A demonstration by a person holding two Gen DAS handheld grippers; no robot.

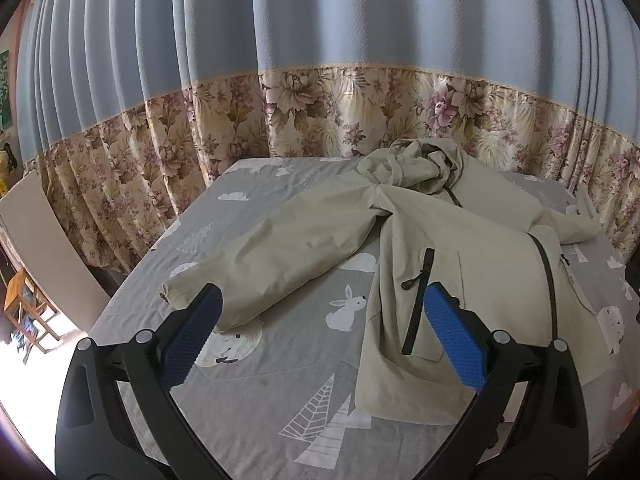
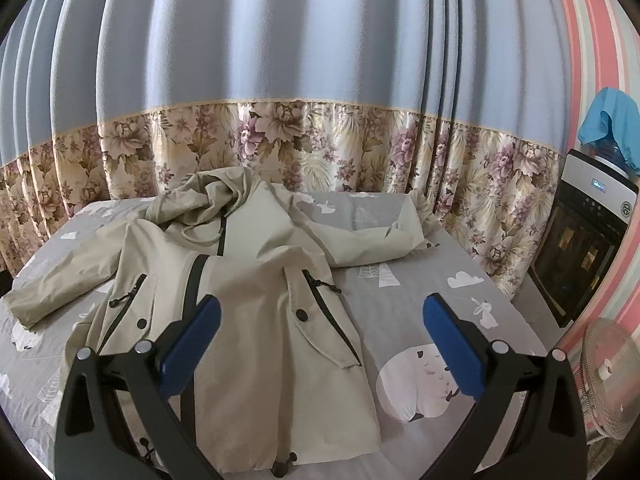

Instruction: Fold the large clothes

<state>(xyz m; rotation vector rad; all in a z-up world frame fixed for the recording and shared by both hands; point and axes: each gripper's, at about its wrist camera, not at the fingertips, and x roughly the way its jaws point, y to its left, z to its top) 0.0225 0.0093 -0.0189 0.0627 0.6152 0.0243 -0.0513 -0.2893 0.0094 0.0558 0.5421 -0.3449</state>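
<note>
A pale beige hooded jacket (image 1: 472, 264) with black zips lies spread and rumpled on the grey printed bed sheet (image 1: 280, 380). Its left sleeve (image 1: 280, 248) stretches toward the bed's left edge; its hood (image 1: 412, 160) is bunched at the far side. My left gripper (image 1: 320, 312) is open and empty, hovering above the sheet between that sleeve's cuff and the jacket body. In the right wrist view the jacket (image 2: 256, 312) lies left of centre, its right sleeve (image 2: 368, 240) bent toward the far right. My right gripper (image 2: 320, 320) is open and empty above the jacket's right hem.
Blue curtains with a floral lower band (image 1: 360, 108) hang behind the bed. A wooden stool (image 1: 24, 308) and a board stand at the left. A water dispenser (image 2: 580, 240) and a fan (image 2: 608, 376) stand to the right of the bed.
</note>
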